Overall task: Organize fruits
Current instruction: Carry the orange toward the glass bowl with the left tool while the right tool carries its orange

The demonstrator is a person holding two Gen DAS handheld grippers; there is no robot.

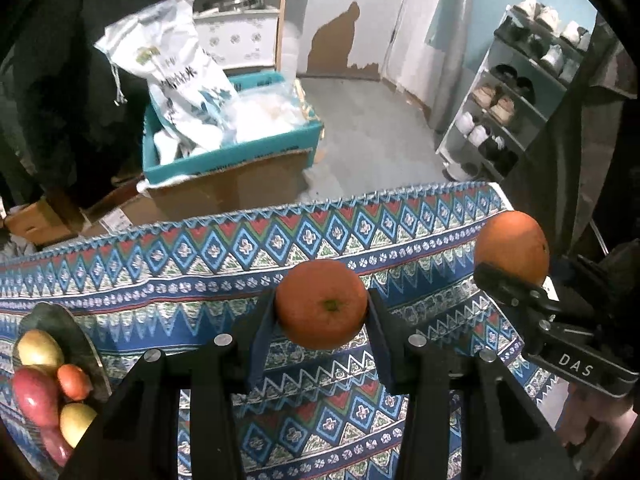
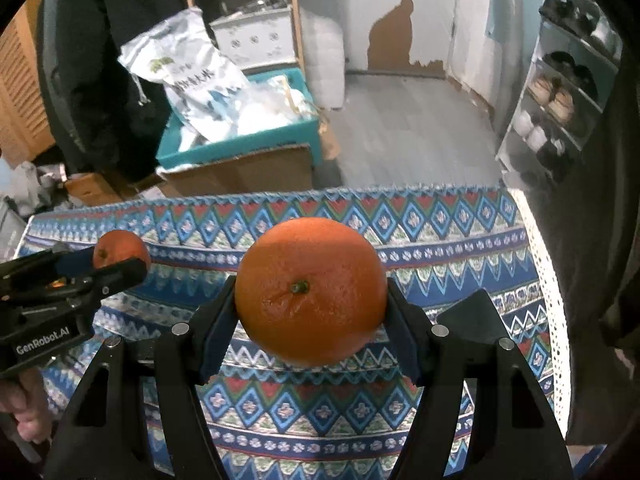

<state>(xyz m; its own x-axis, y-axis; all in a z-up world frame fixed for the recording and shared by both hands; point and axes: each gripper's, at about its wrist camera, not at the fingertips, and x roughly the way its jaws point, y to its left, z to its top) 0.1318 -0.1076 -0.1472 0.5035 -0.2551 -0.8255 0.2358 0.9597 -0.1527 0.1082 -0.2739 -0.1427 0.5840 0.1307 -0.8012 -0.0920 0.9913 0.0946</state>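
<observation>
Left gripper (image 1: 322, 312) has its fingers (image 1: 262, 336) pinched in tight on a small orange (image 1: 322, 305), held clear above the patterned cloth (image 1: 200, 276) on the surface. Right gripper (image 2: 310, 312) sits wider, fingers (image 2: 216, 332) pressed on either side of a bigger orange (image 2: 310, 291), also off the cloth. Far left on the surface, a plate (image 1: 56, 320) carries yellow, red and orange fruit (image 1: 40, 350).
</observation>
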